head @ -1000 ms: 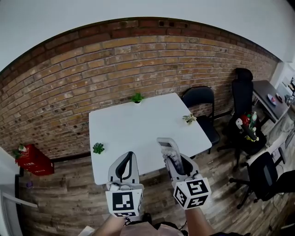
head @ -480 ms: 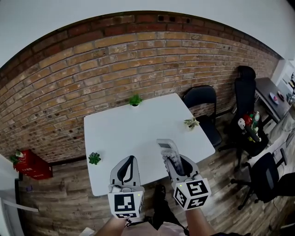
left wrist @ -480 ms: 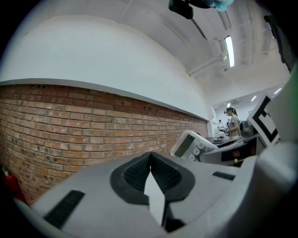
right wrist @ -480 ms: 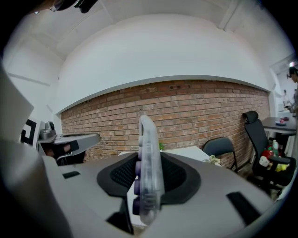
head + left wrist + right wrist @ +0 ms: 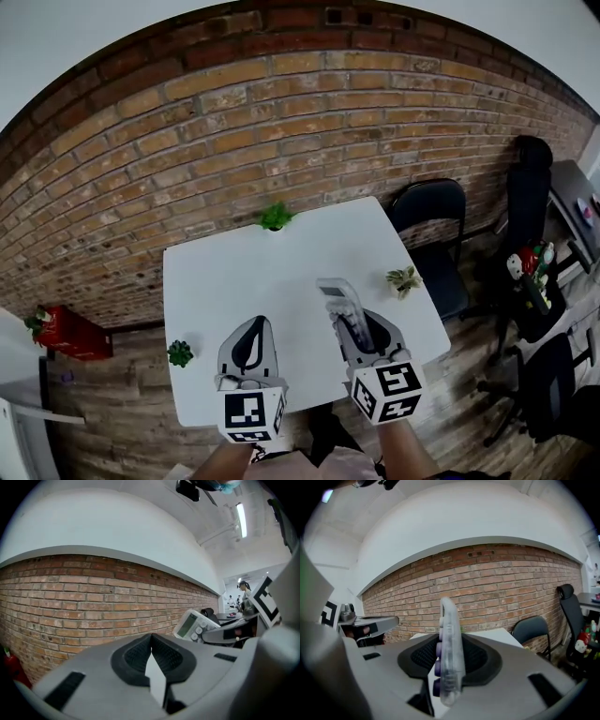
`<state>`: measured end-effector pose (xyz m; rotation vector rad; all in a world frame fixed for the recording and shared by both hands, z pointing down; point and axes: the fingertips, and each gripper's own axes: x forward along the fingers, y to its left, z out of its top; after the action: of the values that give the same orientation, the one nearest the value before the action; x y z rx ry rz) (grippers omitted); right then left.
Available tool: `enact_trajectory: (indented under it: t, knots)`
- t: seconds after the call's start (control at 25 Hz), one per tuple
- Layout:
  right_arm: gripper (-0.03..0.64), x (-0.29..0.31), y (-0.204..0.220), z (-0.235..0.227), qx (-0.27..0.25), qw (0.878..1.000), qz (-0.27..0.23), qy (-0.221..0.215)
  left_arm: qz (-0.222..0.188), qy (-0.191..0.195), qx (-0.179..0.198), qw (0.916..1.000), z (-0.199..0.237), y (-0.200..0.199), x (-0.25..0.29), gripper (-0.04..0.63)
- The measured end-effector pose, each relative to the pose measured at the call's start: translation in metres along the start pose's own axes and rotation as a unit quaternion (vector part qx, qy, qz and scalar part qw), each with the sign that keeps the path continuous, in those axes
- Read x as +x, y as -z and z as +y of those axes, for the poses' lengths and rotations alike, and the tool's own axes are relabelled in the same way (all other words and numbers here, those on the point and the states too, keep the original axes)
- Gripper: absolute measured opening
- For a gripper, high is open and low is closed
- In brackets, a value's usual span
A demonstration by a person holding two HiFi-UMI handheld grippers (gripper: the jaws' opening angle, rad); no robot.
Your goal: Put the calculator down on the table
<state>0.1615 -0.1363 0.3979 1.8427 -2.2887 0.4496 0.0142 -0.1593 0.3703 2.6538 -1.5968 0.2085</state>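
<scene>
A pale grey calculator (image 5: 339, 302) with a small display stands on edge between the jaws of my right gripper (image 5: 357, 330), which is shut on it. In the right gripper view the calculator (image 5: 448, 616) shows side-on with purple keys facing left. It hangs over the near right part of the white table (image 5: 244, 272). My left gripper (image 5: 259, 322) is beside it over the table's near edge, fingertips touching and nothing in them. The left gripper view shows its closed jaws (image 5: 151, 637) and the calculator (image 5: 193, 624) off to the right.
Small potted plants stand at the table's far edge (image 5: 276, 217), right edge (image 5: 403, 278) and near left corner (image 5: 179, 353). A brick wall (image 5: 234, 122) runs behind. Black chairs (image 5: 436, 234) stand to the right and a red object (image 5: 64, 334) lies on the floor at left.
Both grippers have come forward from in front of the table to over its near edge. The table now looks larger and closer. The calculator stays clamped in the right gripper.
</scene>
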Motion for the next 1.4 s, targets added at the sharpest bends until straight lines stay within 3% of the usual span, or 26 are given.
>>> enact_trajectory:
  t: [0.28, 0.68, 0.96, 1.4]
  knots:
    - [0.135, 0.063, -0.030, -0.025, -0.004, 0.999, -0.003, -0.046, 0.000, -0.043, 0.015, 0.9990, 0.015, -0.018, 0.055, 0.012]
    - [0.135, 0.114, -0.061, -0.005, -0.033, 0.995, -0.007, -0.095, -0.013, -0.092, 0.016, 0.9955, 0.057, -0.037, 0.074, 0.012]
    - [0.135, 0.156, -0.044, 0.015, -0.041, 0.993, 0.034, -0.108, -0.004, -0.100, -0.004, 0.9950, 0.089, -0.019, 0.091, 0.012]
    - [0.135, 0.209, 0.010, 0.021, -0.040, 0.990, 0.107, -0.088, 0.041, -0.086, -0.033, 0.9949, 0.124, 0.026, 0.116, 0.012]
